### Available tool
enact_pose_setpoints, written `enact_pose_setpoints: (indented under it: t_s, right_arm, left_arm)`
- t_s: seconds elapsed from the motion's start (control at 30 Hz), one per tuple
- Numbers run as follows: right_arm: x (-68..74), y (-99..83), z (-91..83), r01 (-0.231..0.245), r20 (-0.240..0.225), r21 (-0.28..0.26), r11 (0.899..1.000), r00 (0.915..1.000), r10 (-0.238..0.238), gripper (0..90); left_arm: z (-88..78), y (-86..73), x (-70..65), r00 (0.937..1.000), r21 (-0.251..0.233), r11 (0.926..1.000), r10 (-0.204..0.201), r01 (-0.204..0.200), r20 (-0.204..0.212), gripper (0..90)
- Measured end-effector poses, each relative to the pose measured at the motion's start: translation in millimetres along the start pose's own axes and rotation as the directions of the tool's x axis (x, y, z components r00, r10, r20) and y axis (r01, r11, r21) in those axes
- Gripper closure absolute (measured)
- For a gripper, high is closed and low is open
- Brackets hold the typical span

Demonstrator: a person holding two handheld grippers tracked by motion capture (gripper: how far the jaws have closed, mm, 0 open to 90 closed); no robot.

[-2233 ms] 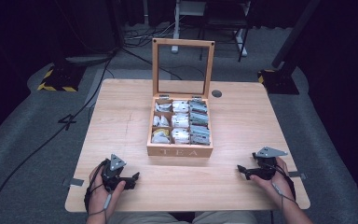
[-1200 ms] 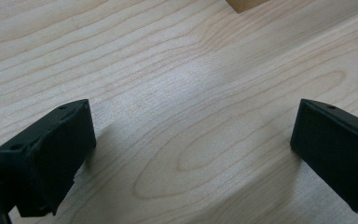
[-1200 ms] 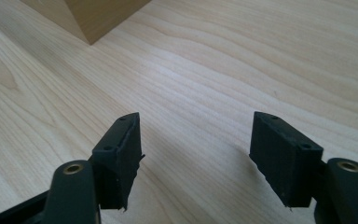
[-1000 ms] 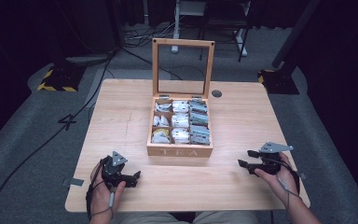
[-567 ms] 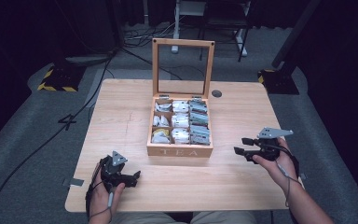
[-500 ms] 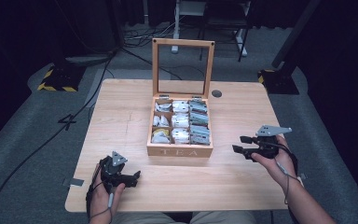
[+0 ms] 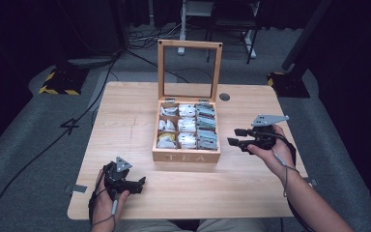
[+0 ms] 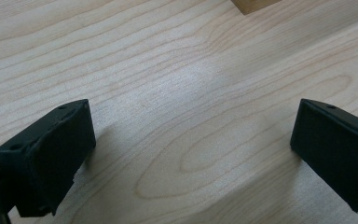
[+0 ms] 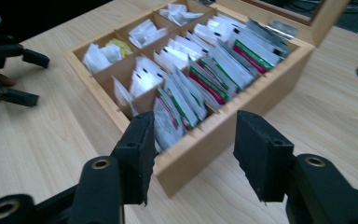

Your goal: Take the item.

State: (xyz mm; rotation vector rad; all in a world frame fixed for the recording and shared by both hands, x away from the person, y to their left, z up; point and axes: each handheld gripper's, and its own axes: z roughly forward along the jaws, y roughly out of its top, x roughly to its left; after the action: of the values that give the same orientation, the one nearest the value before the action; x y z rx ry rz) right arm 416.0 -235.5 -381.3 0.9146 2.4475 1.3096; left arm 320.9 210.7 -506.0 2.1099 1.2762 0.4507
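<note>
The tea box [image 7: 187, 133] stands in the middle of the table [image 7: 125, 111], its lid [image 7: 189, 70] upright at the far side, and its compartments hold tea bags [image 7: 206, 129]. The right gripper [image 7: 235, 137] is just beside the right side of the box, above the table; its jaws have just been closing, stand half apart now and hold nothing. The left gripper [image 7: 142, 182] rests on the table near the left front edge, well apart from the box, jaws wide and holding nothing.
</note>
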Motion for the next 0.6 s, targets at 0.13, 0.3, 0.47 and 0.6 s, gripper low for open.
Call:
enact_pose_setpoints:
  t_s: [0.13,0.3,0.47,0.6]
  right_arm:
    - [7.5,12.2,12.0,0.012,-0.037,0.006,1.0,0.9992,-0.012,50.4]
    - [15.3,27.5,29.1,0.034,-0.072,0.024,0.999,0.9969,-0.033,52.4]
    - [22.4,42.2,47.1,0.034,-0.108,0.048,0.998,0.9938,-0.029,54.8]
    - [30.9,52.2,64.8,0.066,-0.128,0.076,0.995,0.9902,-0.056,56.6]
  left_arm:
    - [-0.1,0.1,0.1,1.0,0.002,1.0,0.002,-0.002,-0.001,0.3]
    - [0.2,0.3,0.5,1.0,0.0,1.0,0.005,-0.005,0.0,0.3]
    - [0.3,0.6,0.8,1.0,0.001,1.0,0.007,-0.007,0.002,0.3]
    - [0.3,0.6,0.8,1.0,0.001,1.0,0.007,-0.007,0.002,0.3]
